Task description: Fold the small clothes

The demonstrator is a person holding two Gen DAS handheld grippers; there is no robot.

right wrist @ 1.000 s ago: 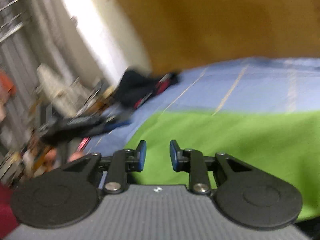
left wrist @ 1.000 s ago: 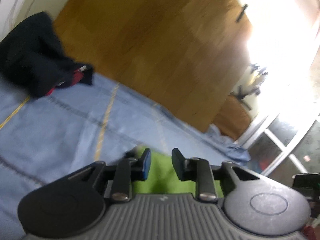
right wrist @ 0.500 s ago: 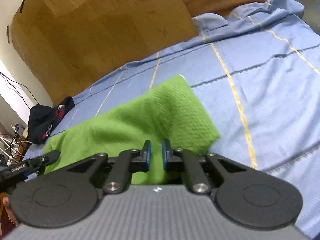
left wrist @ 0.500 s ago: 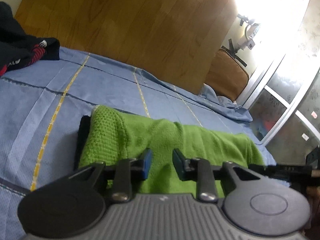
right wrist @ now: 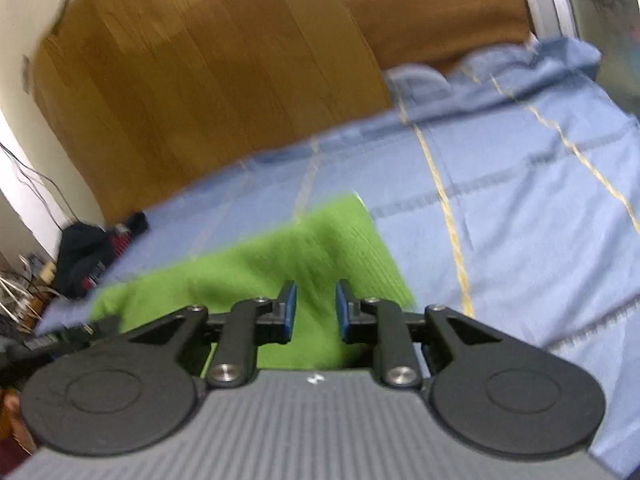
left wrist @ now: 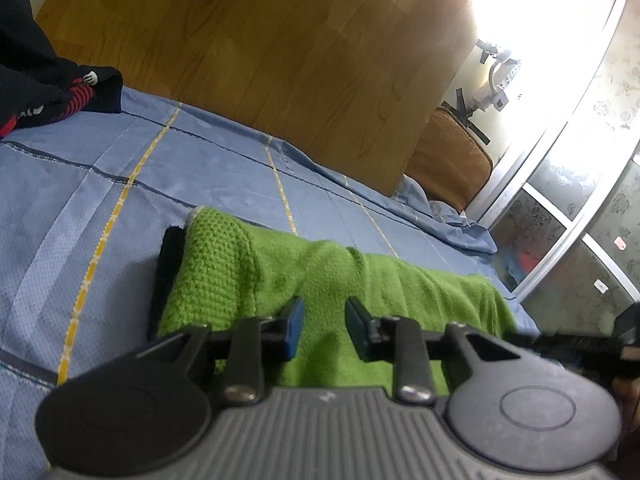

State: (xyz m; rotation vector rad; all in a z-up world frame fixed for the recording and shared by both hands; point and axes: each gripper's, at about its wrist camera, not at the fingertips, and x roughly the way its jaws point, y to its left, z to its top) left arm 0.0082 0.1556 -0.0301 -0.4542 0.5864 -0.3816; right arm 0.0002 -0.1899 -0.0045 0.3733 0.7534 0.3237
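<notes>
Dark garment (left wrist: 36,76) (cut off left)

The left hand-held gripper (left wrist: 322,326) points forward and slightly downward over the near edge of the green garment (left wrist: 280,280). Its two blue-padded fingers (left wrist: 295,320) stand a little apart, with green fabric showing in the gap — whether the pads press on it cannot be told. The right hand-held gripper (right wrist: 316,310) tilts down more steeply over the same garment's other end, and its view is blurred. Its jaws are opening, with fabric showing between them but no pad clearly touching it. Its dark body (left wrist: 580,348) also shows at the right edge of the left view.
</notes>
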